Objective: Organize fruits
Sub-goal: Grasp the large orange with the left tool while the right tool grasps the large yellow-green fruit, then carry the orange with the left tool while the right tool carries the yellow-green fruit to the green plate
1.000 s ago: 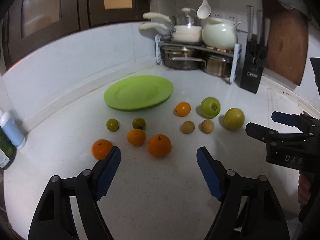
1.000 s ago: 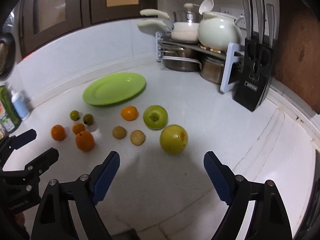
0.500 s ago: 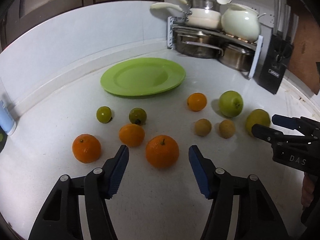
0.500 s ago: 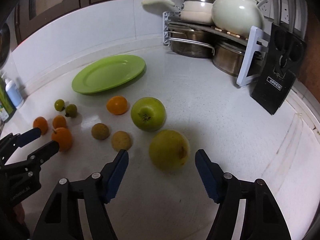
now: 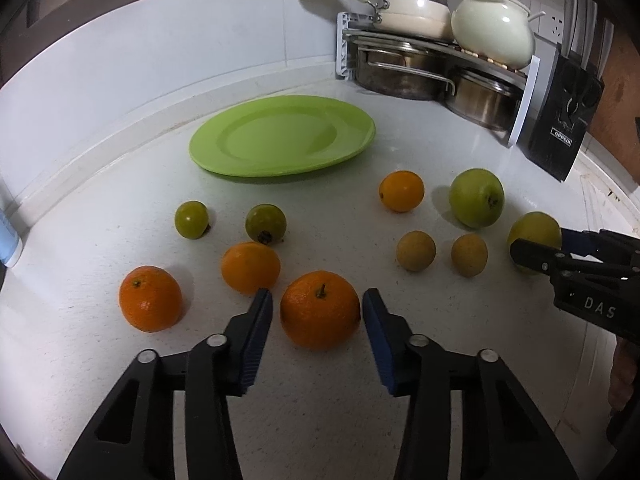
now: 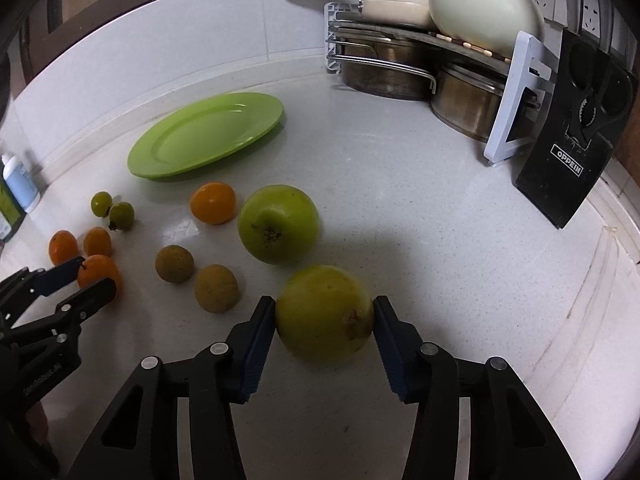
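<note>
Ten fruits lie loose on the white counter [image 5: 100, 380] in front of an empty green plate [image 5: 280, 136], as a person works two handheld grippers at once. Nearest the left gripper [image 5: 318, 316], a large orange [image 5: 320, 310] sits between jaws narrowed around it, slim gaps showing on both sides. Farther right of the plate, the right gripper [image 6: 324, 322] has its jaws pressed against a yellow-green fruit [image 6: 324, 314] that appears to rest on the counter. Round fruit is the likely hazard: an off-center squeeze could squirt either piece free, rolling it into the two small brown fruits [image 6: 216, 288] or the green apple [image 6: 278, 224] beside them.
</note>
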Motion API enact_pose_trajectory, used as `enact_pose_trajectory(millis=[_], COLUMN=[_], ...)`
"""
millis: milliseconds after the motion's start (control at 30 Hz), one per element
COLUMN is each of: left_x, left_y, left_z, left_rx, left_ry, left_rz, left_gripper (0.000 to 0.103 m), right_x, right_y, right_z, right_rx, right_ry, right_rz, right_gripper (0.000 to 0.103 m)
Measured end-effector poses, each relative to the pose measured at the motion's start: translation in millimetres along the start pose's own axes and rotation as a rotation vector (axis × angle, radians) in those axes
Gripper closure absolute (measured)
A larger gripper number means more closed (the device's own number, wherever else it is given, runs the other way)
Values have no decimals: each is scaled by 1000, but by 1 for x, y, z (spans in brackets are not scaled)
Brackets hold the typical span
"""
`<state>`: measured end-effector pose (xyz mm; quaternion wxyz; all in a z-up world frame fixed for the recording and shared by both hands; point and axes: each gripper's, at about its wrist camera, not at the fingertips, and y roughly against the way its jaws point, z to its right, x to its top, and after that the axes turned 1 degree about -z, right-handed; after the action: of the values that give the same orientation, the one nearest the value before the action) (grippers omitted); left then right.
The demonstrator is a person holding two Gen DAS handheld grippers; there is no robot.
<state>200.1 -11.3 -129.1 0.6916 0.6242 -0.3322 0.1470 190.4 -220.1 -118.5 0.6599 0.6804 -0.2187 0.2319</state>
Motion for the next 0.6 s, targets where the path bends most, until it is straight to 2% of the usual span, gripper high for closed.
enact_pose_trajectory(millis=[267, 600], left_x=[0, 15], left_y=[1, 29], left_z=[0, -7], left_rx=[-8, -36], left_ry=[-4, -22], left_rz=[-3, 71], left_gripper=[62, 62], right_x=[0, 15], right_y=[1, 30], right_z=[0, -19], right_rx=[-6, 26], right_ry=[-5, 28], right_rz=[11, 91], right_gripper=[53, 53])
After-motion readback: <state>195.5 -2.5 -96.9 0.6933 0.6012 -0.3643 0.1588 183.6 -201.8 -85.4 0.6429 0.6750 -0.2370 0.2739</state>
